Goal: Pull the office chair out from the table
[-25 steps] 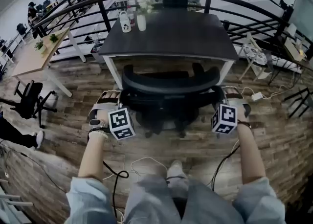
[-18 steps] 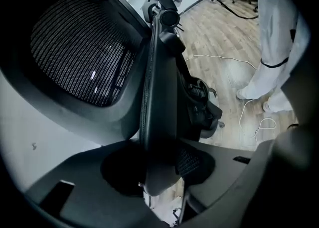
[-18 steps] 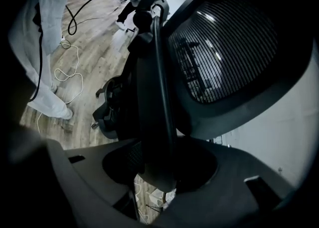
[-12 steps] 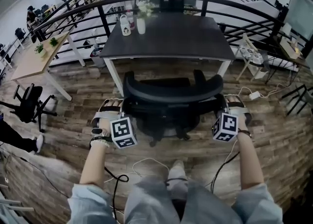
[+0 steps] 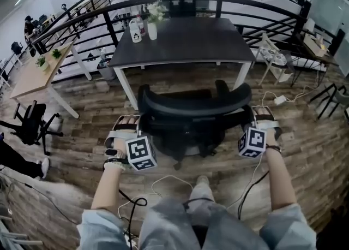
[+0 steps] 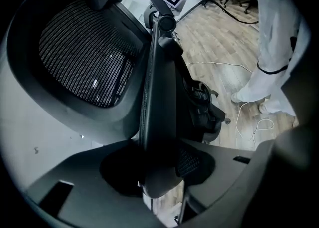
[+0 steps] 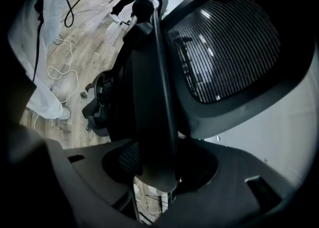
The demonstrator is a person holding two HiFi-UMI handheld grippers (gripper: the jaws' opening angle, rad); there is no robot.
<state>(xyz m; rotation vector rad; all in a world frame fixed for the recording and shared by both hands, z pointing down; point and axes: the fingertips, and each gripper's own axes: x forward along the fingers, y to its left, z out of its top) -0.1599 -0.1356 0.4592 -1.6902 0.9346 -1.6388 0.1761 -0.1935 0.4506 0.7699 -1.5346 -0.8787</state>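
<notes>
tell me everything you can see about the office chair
The chair is black, with a curved mesh back in a plastic frame, armrests and a wheeled base on the wood floor. It stands upright just before the table, its back turned away from the table. The left gripper and right gripper each clamp one side edge of its back.
</notes>
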